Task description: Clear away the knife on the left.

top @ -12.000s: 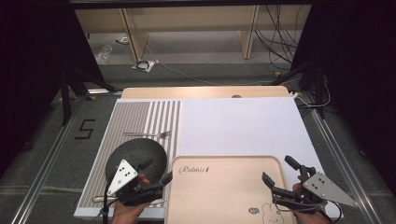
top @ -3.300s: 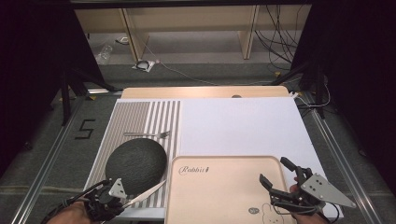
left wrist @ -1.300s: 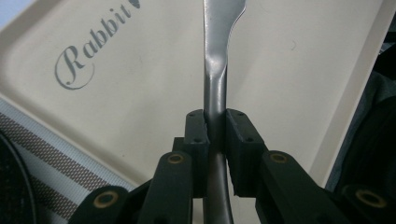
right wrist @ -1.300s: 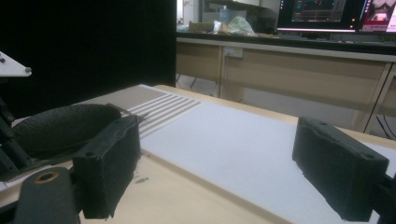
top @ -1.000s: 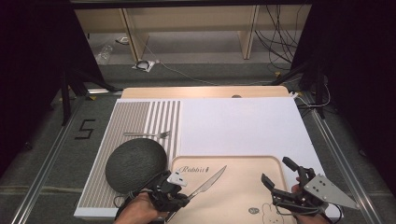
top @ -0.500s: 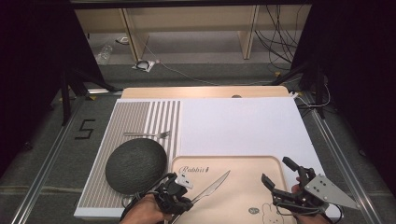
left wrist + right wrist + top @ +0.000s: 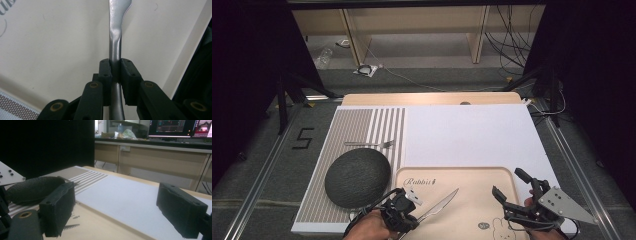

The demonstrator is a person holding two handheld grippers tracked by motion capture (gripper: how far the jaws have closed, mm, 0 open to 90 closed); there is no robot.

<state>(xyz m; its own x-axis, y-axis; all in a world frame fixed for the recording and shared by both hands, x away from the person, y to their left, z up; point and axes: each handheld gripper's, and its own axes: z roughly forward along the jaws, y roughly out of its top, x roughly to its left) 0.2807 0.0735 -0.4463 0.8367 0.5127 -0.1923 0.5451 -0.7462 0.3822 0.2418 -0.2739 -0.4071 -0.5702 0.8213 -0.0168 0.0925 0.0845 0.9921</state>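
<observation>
Over tray point(image 7: 472, 176): left gripper point(image 7: 404, 207) angled right, jaws clamping knife point(image 7: 439, 204).

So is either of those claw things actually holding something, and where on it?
Yes. The left gripper holds a table knife by its handle, fingers clamped on either side, blade over the tray. The right gripper is open and holds nothing.

floor: grey carpet point(image 7: 437, 80) | wooden desks point(image 7: 412, 20) behind | cables point(image 7: 507, 45) | dark surroundings

Your table point(image 7: 427, 98) carries a striped mat point(image 7: 357, 125) at nine o'clock, white sheet point(image 7: 467, 135) centre, tray point(image 7: 472, 190) at six.
</observation>
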